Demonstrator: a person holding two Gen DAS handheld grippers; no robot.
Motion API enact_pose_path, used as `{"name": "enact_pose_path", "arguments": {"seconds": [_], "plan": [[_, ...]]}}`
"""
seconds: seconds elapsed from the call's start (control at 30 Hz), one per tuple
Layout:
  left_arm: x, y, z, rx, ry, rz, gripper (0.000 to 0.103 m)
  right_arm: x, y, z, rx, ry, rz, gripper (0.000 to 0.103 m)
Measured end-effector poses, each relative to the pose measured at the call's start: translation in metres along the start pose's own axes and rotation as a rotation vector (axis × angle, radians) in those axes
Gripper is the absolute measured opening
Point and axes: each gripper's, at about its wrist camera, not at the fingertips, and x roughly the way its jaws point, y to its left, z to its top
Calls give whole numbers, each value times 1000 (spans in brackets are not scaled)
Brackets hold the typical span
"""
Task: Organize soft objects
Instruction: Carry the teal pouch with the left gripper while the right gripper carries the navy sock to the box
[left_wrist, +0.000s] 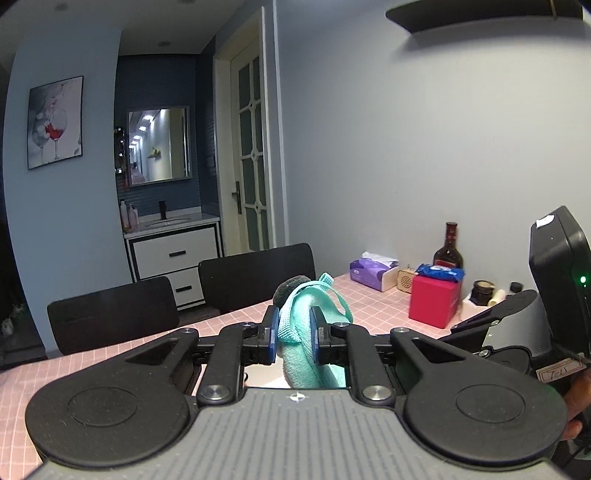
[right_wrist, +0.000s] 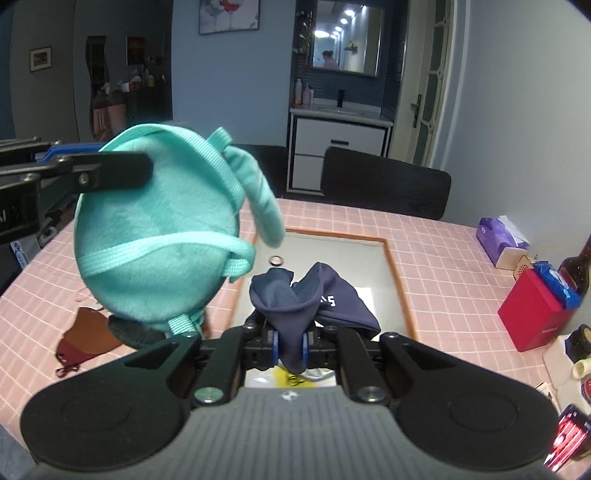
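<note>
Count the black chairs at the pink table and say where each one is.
2. In the left wrist view, both stand along the table's far edge: one chair at left, the other chair beside it, nearer the door. More may be out of view.

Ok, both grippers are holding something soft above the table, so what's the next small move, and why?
Probably lower the right gripper first, setting the navy cloth down in the framed tray directly beneath it. The left gripper holds the teal plush item aloft beside it, so placing one at a time avoids tangling.
</note>
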Motion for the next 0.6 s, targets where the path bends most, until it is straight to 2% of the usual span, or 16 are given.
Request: {"name": "enact_pose_path", "arguments": {"seconds": [0.17, 0.37, 0.5, 0.6], "plan": [[40, -18, 5, 42, 76, 19, 19, 34, -34, 16, 33, 80, 9, 8], [92, -38, 0, 96, 158, 63, 19, 80, -59, 17, 42, 178, 2, 8], [127, -50, -11, 166, 181, 150, 19, 119, -69, 15, 50, 244, 42, 8], [155, -53, -21, 179, 245, 176, 18, 147, -74, 13, 52, 280, 53, 8]]}}
